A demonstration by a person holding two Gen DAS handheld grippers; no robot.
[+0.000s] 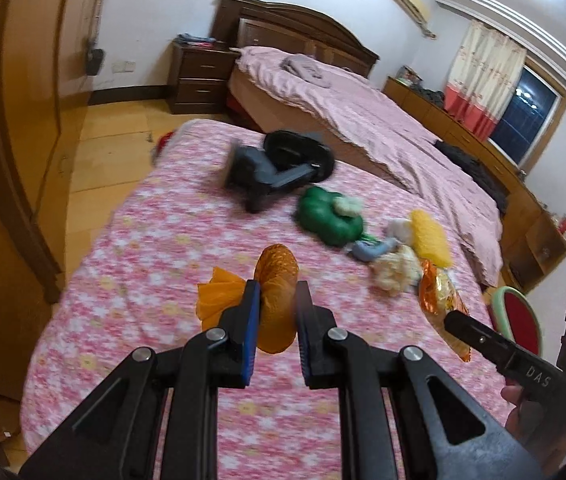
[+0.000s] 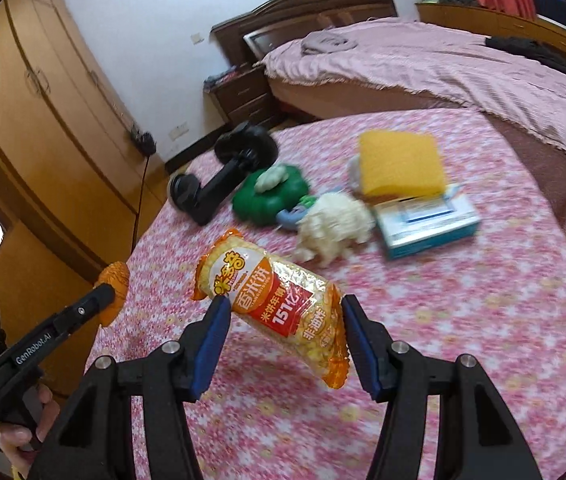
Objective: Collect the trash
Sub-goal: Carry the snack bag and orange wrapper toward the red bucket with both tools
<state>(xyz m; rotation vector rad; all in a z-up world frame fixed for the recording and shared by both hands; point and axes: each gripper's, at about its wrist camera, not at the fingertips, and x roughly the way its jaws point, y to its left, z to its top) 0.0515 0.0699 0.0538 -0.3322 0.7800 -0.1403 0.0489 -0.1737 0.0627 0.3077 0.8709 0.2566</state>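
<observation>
My left gripper is shut on an orange mesh net, lifted above the pink flowered bed cover; a flap of the net sticks out to its left. The same net shows at the left gripper's tip in the right wrist view. My right gripper is shut on an orange-and-yellow rice cracker packet, held across its width above the cover. In the left wrist view that packet hangs at the right gripper's tip.
On the cover lie a black clamp stand, a green plastic toy, a white shredded clump, a yellow sponge, and a blue-white box. A larger bed is behind; a wardrobe stands left.
</observation>
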